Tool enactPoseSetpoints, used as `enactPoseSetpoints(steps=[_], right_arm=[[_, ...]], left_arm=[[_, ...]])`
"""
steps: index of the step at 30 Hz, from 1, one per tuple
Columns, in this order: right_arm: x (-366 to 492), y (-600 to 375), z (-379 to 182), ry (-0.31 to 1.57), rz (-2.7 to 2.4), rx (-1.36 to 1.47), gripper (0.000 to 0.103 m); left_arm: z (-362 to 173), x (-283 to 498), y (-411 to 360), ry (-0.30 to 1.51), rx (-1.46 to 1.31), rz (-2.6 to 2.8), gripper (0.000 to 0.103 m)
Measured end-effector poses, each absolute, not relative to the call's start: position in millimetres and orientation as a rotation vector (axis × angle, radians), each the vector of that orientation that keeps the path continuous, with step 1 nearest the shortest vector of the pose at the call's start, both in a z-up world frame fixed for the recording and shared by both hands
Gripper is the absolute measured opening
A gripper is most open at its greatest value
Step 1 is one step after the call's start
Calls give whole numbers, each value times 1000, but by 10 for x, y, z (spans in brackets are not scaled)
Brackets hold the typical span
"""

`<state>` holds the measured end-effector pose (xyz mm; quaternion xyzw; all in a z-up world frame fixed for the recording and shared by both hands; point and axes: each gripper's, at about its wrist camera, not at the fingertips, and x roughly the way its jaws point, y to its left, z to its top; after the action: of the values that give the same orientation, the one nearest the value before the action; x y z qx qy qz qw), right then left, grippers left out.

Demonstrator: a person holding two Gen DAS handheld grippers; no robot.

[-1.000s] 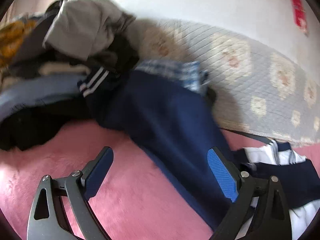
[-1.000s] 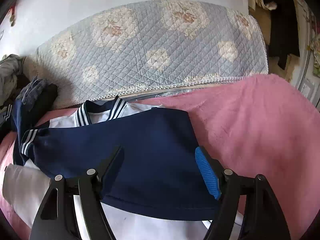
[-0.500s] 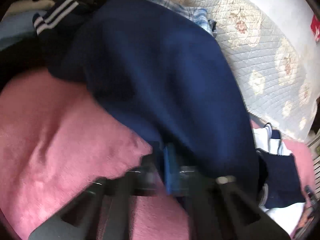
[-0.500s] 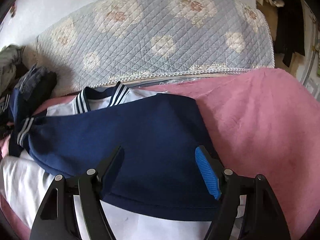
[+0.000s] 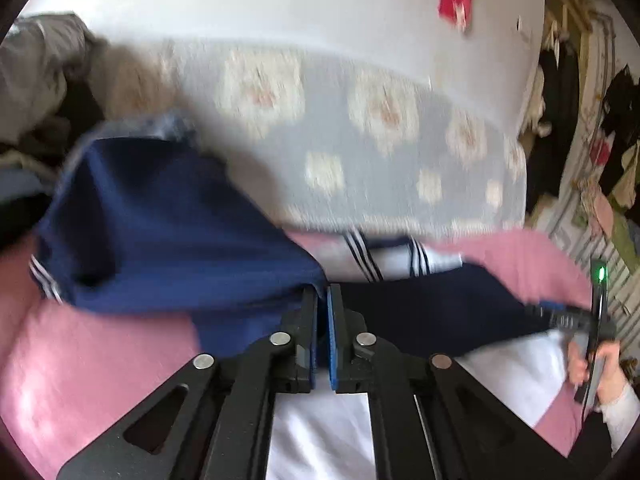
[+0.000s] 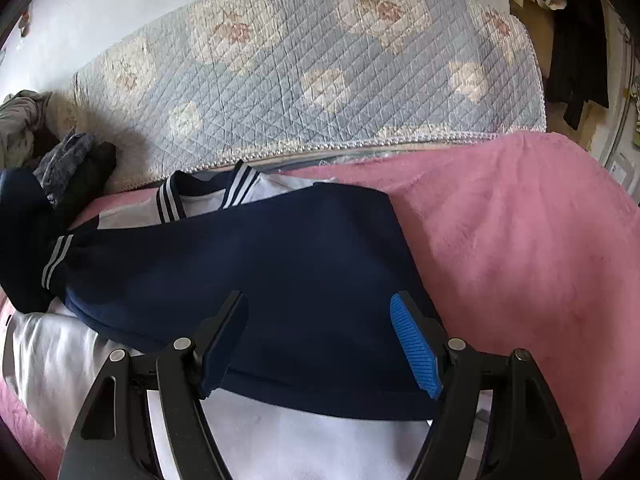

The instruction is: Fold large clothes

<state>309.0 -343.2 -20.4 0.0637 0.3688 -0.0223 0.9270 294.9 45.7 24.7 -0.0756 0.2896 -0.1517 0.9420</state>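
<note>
A white and navy sailor-style top (image 6: 280,432) lies on the pink blanket (image 6: 520,240). Its right navy sleeve (image 6: 248,272) is folded across the white body. My right gripper (image 6: 320,344) is open just above that sleeve's lower edge, touching nothing. My left gripper (image 5: 322,300) is shut on the edge of the other navy sleeve (image 5: 160,232), which is lifted and stretched to the left over the blanket (image 5: 80,360). The striped collar (image 5: 384,256) shows behind it. The right gripper (image 5: 560,316) also shows in the left wrist view, held by a hand.
A quilted blue floral cover (image 6: 320,72) stands along the white wall behind the bed. A pile of other clothes (image 5: 36,80) lies at the far left. Hanging clothes and clutter (image 5: 592,120) fill the far right.
My left gripper was open above the navy sleeve, then closed on its edge and pulled it rightward toward the top's body. My right gripper stayed open and edged slightly forward.
</note>
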Motion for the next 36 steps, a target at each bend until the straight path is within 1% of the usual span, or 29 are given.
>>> enactPoseSetpoints(steps=[1, 2, 3, 4, 8, 11, 14, 16, 18, 20, 22, 23, 24, 26, 29, 31, 32, 33, 34, 35, 36], right_arm=[[3081, -3444, -195, 756, -43, 134, 75], [3073, -3461, -177, 755, -39, 137, 75], [3075, -3473, -163, 753, -37, 137, 75], [3078, -3482, -150, 752, -33, 130, 75], [3096, -3520, -151, 740, -80, 69, 75], [3111, -3604, -174, 757, -80, 97, 75], [3121, -3655, -173, 760, -81, 123, 75], [3125, -3640, -176, 761, -86, 115, 75], [3126, -3605, -180, 763, -80, 102, 75], [3123, -3546, -187, 764, -68, 84, 75], [3115, -3497, -194, 762, -68, 70, 75], [3110, -3470, -198, 763, -64, 62, 75], [3106, -3456, -202, 765, -64, 59, 75], [3102, -3449, -211, 769, -78, 61, 75], [3096, -3472, -217, 772, -66, 83, 75], [3106, -3479, -232, 771, -75, 75, 75], [3110, -3485, -237, 773, -80, 71, 75], [3128, -3498, -251, 778, -85, 69, 75], [3146, -3512, -264, 786, -88, 72, 75], [3161, -3529, -269, 792, -87, 83, 75], [3176, -3542, -272, 796, -83, 93, 75]], left_arm=[[139, 2960, 374, 642, -145, -293, 14], [49, 3001, 339, 707, -136, -263, 42], [-30, 3046, 318, 769, -139, -239, 66], [-75, 3030, 333, 796, -159, -237, 70], [-52, 2997, 492, 791, -226, -180, 70], [109, 2976, 924, 723, -314, -107, 72], [198, 3066, 1403, 669, -372, -13, 79], [171, 3172, 1759, 664, -398, 52, 80], [35, 3320, 2106, 689, -417, 146, 80], [-203, 3444, 2407, 745, -491, 227, 77], [-442, 3566, 2633, 789, -590, 198, 67], [-512, 3616, 2695, 810, -610, 181, 60], [-586, 3663, 2759, 827, -615, 173, 57], [-582, 3684, 2798, 797, -615, 164, 57], [-547, 3810, 2733, 799, -542, 106, 59], [-596, 3874, 2658, 829, -492, 150, 56], [-575, 3869, 2584, 844, -464, 190, 50], [-518, 3873, 2495, 844, -413, 214, 39], [-448, 3872, 2377, 840, -353, 208, 25], [-385, 3875, 2270, 836, -304, 193, 4], [-304, 3841, 2170, 816, -267, 204, 2]])
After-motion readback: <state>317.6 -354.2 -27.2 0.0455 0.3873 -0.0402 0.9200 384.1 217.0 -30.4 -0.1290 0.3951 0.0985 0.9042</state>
